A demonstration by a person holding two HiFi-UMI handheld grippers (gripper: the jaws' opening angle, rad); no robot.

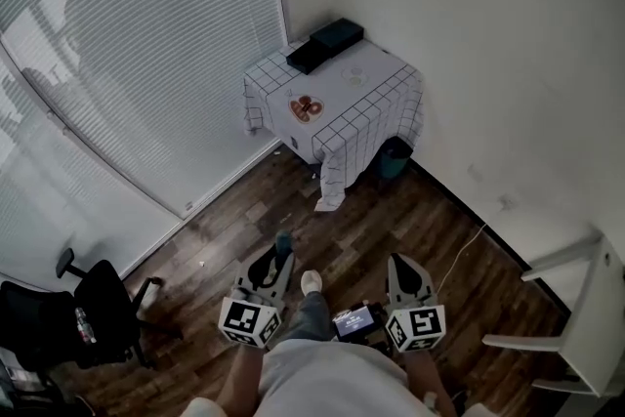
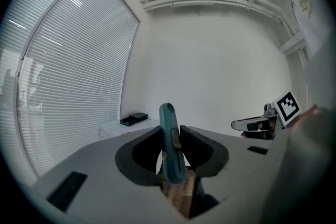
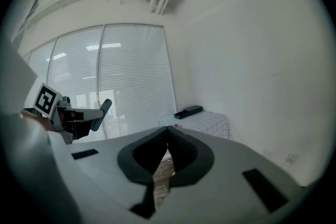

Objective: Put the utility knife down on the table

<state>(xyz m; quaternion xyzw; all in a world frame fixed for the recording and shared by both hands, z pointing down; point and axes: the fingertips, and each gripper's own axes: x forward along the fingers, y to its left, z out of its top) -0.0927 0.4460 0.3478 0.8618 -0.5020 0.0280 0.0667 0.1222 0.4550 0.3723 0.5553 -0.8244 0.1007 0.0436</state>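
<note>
A teal utility knife [image 2: 170, 144] stands upright between the jaws of my left gripper [image 2: 171, 136], which is shut on it; the knife's tip [image 1: 283, 240] pokes up from the left gripper [image 1: 270, 271] in the head view. My right gripper [image 3: 167, 134] is shut with nothing in it, and it shows low in the head view as the right gripper [image 1: 407, 276]. Both are held about level over the wooden floor, well short of the table [image 1: 376, 91] with a white checked cloth in the far corner.
On the table lie two dark boxes [image 1: 325, 44] and a reddish item [image 1: 305, 106]. A teal bin [image 1: 395, 157] stands under its right side. A black office chair [image 1: 68, 312] is at the left, white shelving [image 1: 576, 308] at the right, blinds [image 1: 127, 44] along the left wall.
</note>
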